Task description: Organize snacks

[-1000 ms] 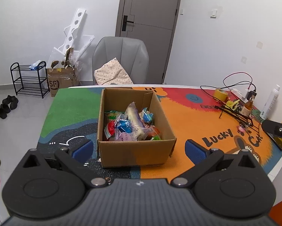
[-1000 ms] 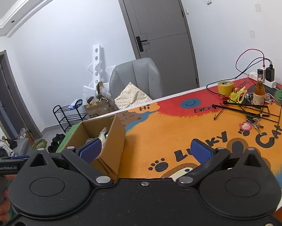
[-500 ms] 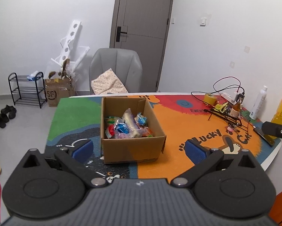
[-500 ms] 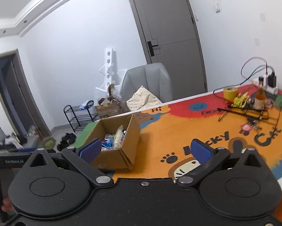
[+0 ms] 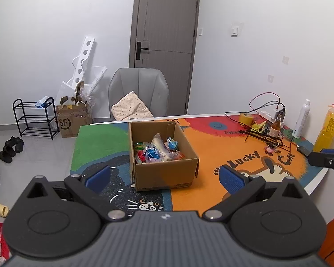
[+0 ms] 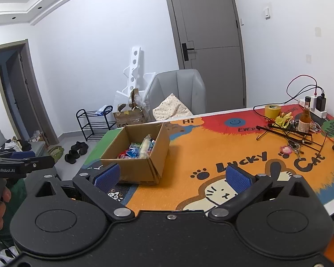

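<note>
An open brown cardboard box (image 5: 164, 155) sits on the colourful cartoon-printed table mat (image 5: 211, 146), and inside it lies a loose heap of small wrapped snacks (image 5: 158, 152) in blue, red, green and clear film, with one longer pale packet standing tilted above the rest. Both grippers are held back from the near edge of the table, above it and clear of everything. The left gripper (image 5: 164, 178) has its blue-padded jaws spread wide and holds nothing; the box lies almost dead ahead of it, framed between its fingers. The right gripper (image 6: 171, 176) is likewise wide apart and empty, but from its camera the box lies ahead and off to the left, close to its left finger, with bare orange mat straight ahead. By this reading the left gripper is the nearer and better lined up for a reach into the box. The box's long sides run away from the left gripper, so a straight forward and downward approach over the near wall looks the most natural; the snacks overlap, so picking one singly may be fiddly.
</note>
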Demonstrator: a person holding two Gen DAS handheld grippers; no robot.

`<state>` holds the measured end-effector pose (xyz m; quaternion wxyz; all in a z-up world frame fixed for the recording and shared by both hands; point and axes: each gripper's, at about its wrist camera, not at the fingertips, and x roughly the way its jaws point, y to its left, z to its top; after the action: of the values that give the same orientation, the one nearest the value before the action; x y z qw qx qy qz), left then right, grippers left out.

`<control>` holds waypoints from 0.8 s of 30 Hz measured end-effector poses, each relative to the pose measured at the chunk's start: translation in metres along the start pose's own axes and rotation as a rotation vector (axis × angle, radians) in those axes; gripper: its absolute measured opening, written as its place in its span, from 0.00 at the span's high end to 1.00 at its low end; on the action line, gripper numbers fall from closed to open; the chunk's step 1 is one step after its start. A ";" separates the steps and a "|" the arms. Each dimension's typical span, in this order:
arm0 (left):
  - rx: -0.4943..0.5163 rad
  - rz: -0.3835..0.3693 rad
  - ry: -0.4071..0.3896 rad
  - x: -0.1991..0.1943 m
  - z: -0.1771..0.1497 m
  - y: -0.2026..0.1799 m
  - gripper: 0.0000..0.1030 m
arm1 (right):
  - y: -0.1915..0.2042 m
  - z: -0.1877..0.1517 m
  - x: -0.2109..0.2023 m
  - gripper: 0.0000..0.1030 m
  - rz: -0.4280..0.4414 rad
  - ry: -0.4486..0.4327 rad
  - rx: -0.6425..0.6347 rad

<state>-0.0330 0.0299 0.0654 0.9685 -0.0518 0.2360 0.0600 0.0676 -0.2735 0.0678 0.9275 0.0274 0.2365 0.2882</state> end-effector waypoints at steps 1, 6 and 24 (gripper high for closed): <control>0.001 -0.002 0.002 0.000 0.000 0.000 0.00 | 0.000 0.000 -0.002 0.00 -0.003 -0.002 0.000; -0.021 -0.010 0.001 0.001 0.001 0.001 0.00 | -0.001 0.000 -0.003 0.00 -0.012 -0.007 0.006; -0.020 -0.020 0.024 0.006 -0.001 -0.003 0.00 | -0.001 -0.001 -0.002 0.00 -0.016 0.003 0.011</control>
<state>-0.0276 0.0270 0.0623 0.9656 -0.0646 0.2466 0.0520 0.0659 -0.2758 0.0673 0.9291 0.0304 0.2399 0.2797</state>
